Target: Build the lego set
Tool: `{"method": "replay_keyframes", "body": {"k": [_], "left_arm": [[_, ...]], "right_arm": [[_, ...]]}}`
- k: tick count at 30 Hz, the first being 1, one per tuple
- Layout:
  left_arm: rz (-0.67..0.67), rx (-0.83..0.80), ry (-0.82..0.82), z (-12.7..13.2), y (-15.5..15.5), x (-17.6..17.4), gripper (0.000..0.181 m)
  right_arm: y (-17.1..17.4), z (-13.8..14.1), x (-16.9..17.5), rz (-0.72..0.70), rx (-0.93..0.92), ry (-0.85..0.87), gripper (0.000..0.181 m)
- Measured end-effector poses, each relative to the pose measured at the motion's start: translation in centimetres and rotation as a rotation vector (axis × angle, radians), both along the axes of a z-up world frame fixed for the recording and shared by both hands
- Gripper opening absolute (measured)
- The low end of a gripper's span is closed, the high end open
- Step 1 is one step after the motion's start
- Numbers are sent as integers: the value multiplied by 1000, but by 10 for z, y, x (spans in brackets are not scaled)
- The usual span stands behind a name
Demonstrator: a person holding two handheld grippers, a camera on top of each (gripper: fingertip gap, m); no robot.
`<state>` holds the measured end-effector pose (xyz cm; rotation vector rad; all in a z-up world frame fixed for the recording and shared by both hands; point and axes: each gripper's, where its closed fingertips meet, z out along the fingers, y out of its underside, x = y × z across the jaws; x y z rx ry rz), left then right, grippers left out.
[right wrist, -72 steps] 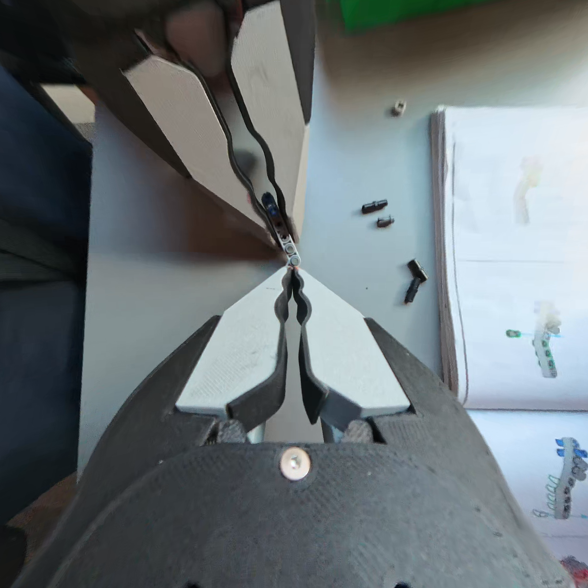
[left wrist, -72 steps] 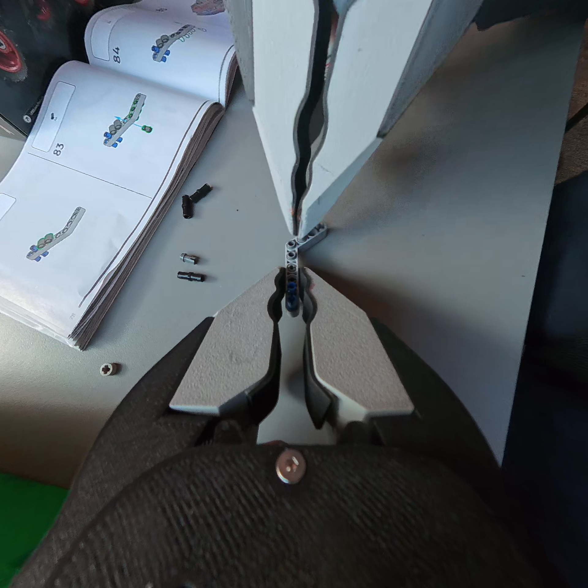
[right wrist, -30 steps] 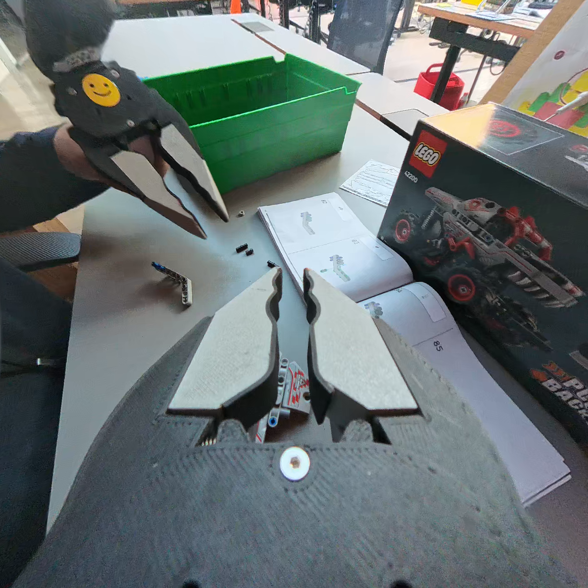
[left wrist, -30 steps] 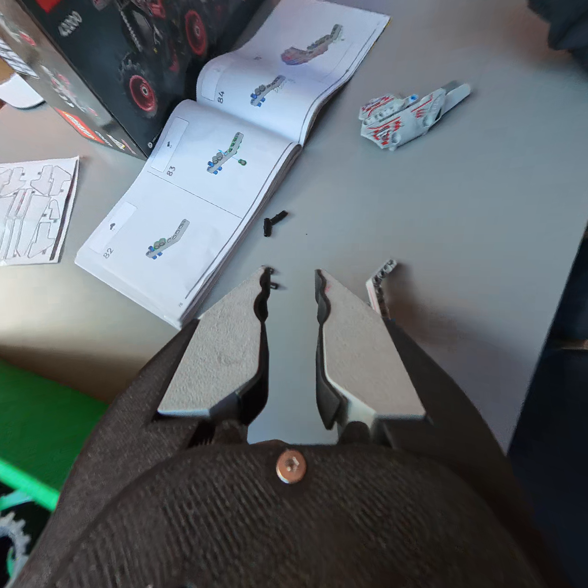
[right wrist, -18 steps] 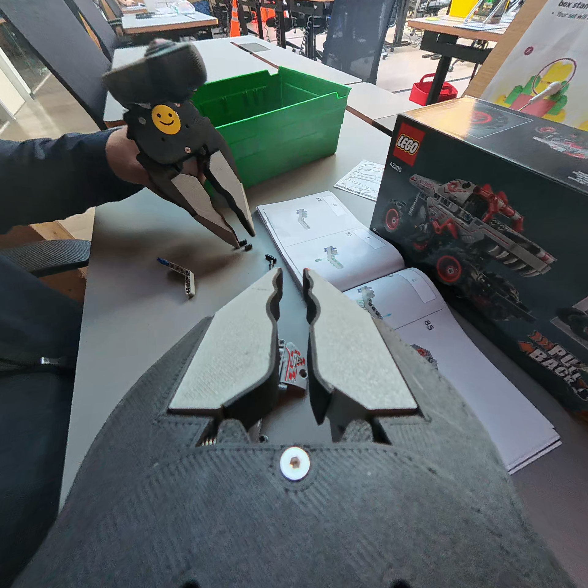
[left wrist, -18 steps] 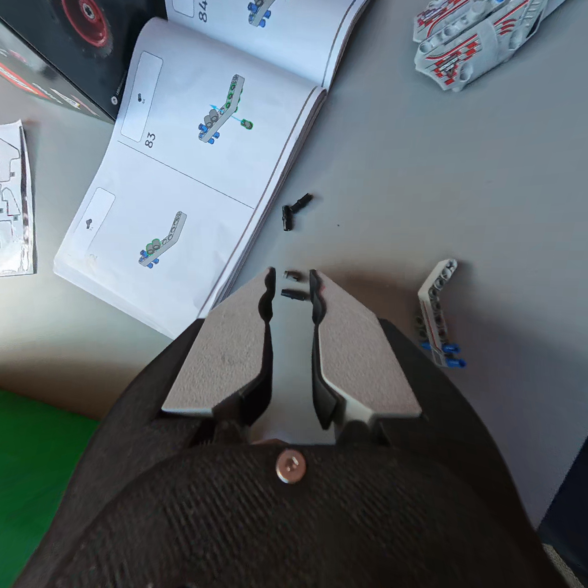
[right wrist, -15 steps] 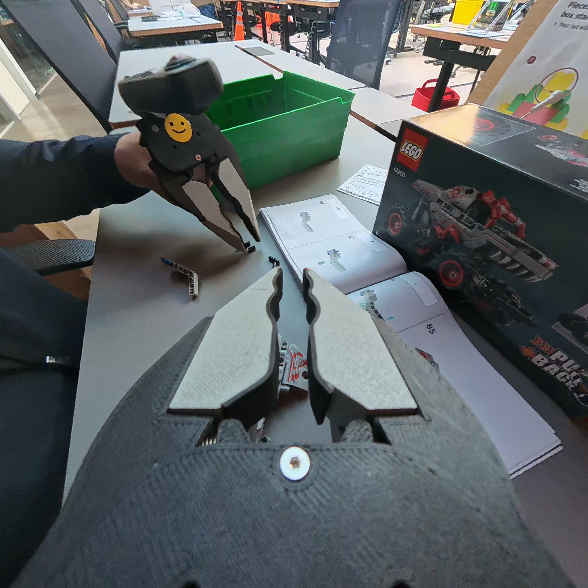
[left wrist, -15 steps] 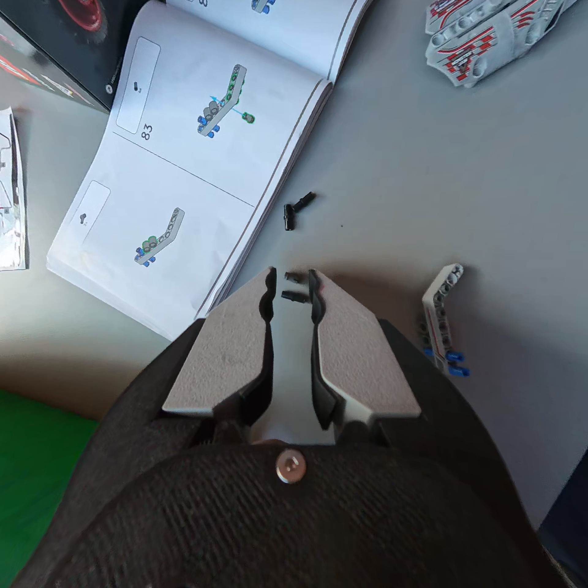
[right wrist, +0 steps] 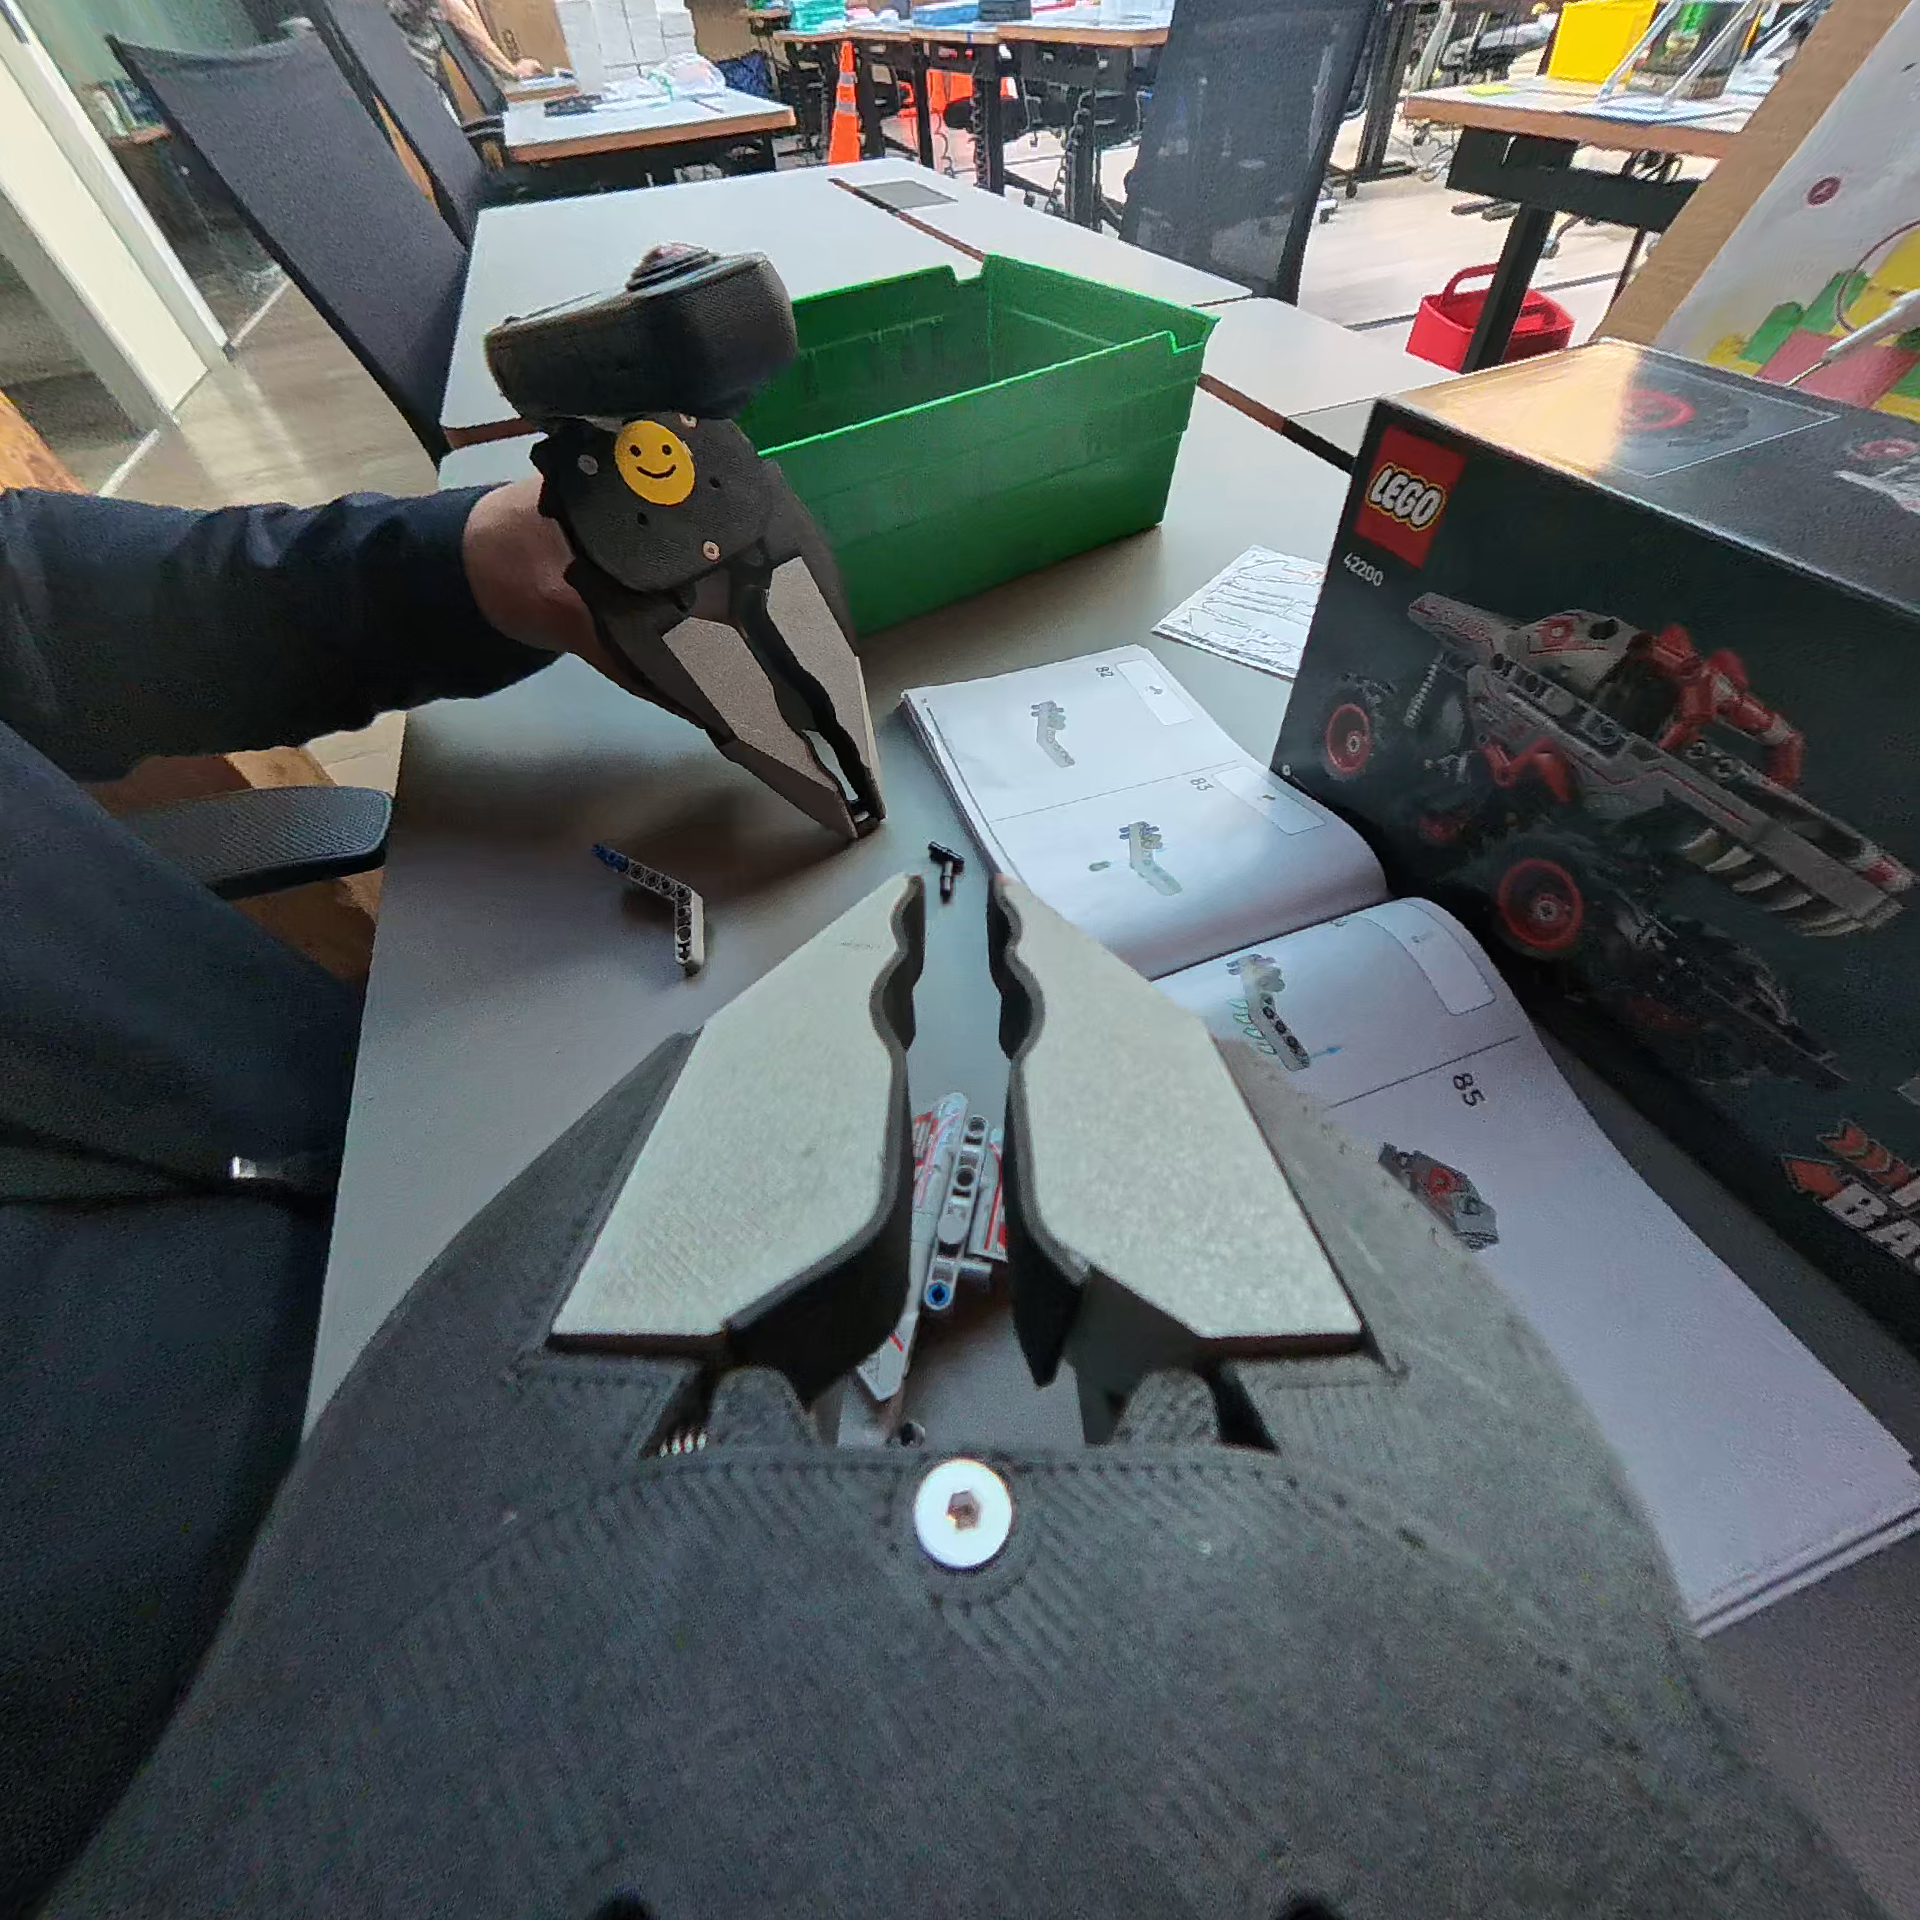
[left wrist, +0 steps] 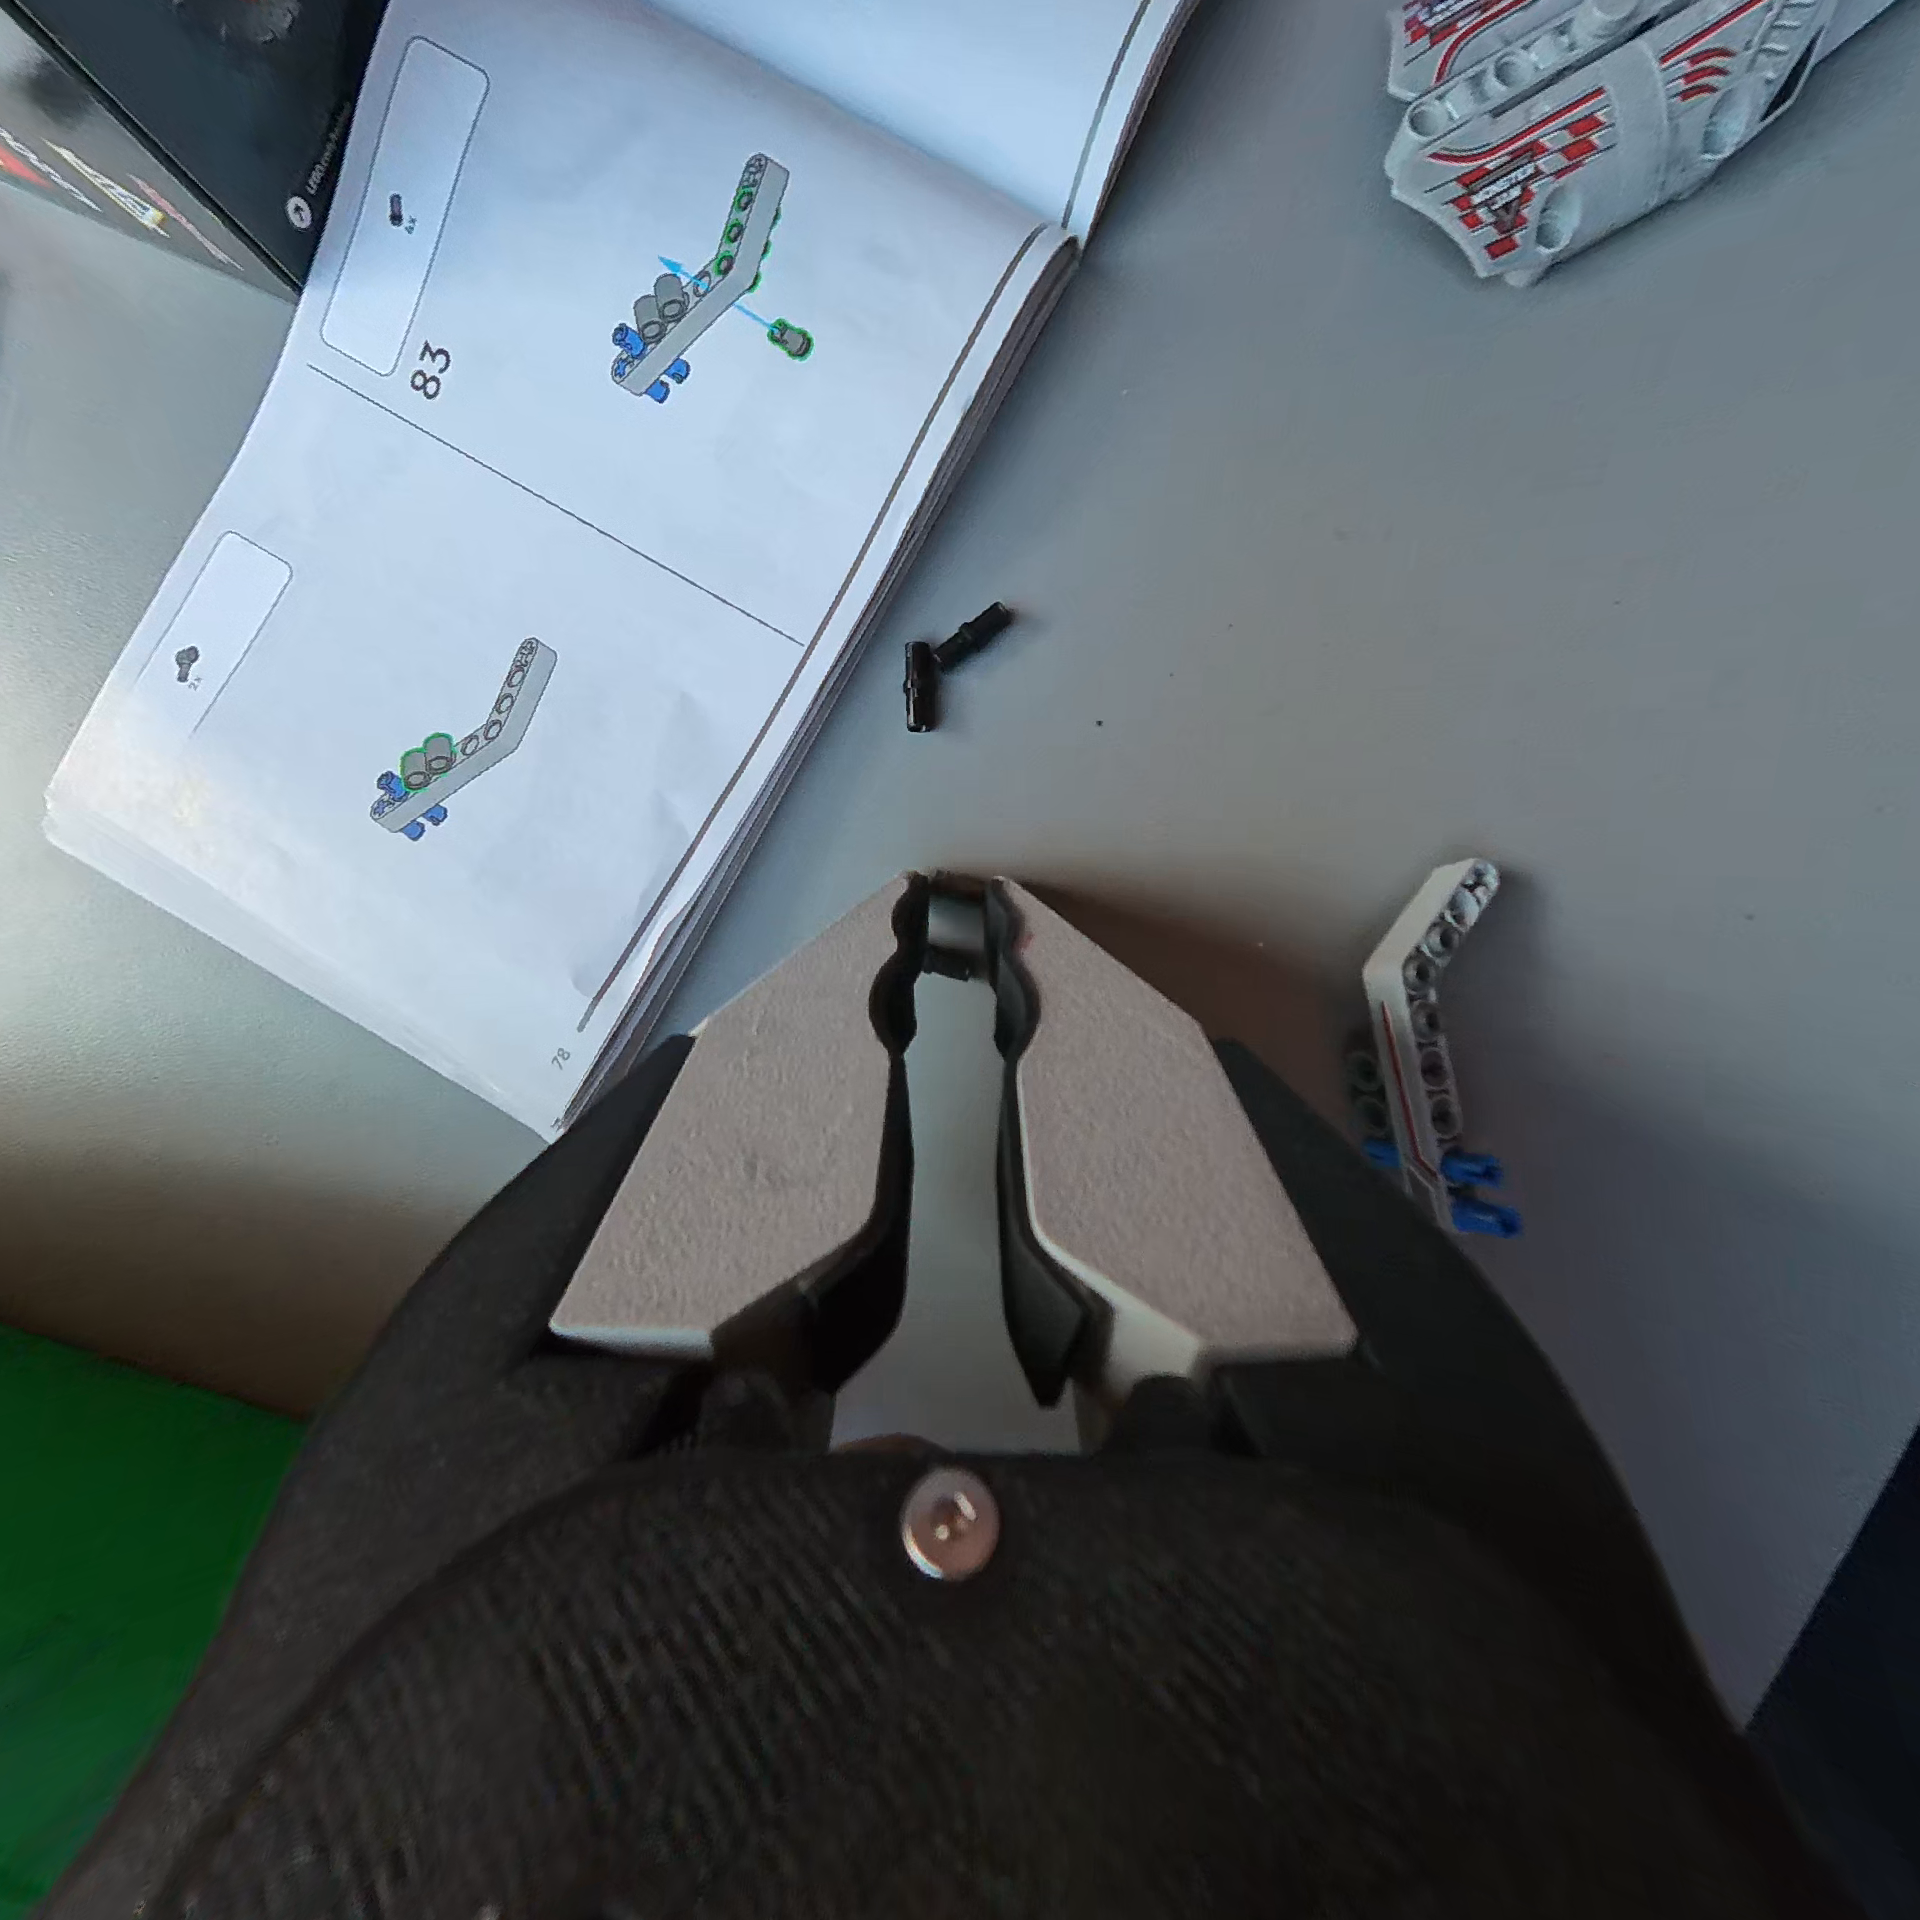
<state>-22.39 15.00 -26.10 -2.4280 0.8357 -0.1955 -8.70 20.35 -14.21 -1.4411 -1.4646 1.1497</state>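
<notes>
Down on the grey counter, the left hand-held gripper has its tips touching the top. Its fingers are nearly closed, and a small black pin sits pinched between them. From the right wrist view, the same left hand-held gripper stands tilted, tips down, just beside the open instruction booklet.

Near the booklet's edge lie two more black pins, touching each other in an L shape. Farther from the booklet, on the other side of the left hand-held gripper, lies the bent white beam with blue pins stuck in one end.

The right hand-held gripper is held above the counter with a small gap between its fingers, and it holds nothing. Under it lies a grey and red built piece, next to the booklet. Behind the booklet stand the black set box and a green bin.
</notes>
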Motion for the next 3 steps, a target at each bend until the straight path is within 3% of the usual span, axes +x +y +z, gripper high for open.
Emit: {"method": "replay_keyframes", "body": {"k": [1,3], "left_arm": [[-4,12,11,0,0,0,7],[-28,82,39,7,2,1,8]], "right_arm": [[-3,-1,-1,14,-10,-4,8],[-8,-7,-5,44,-39,-25,8]]}}
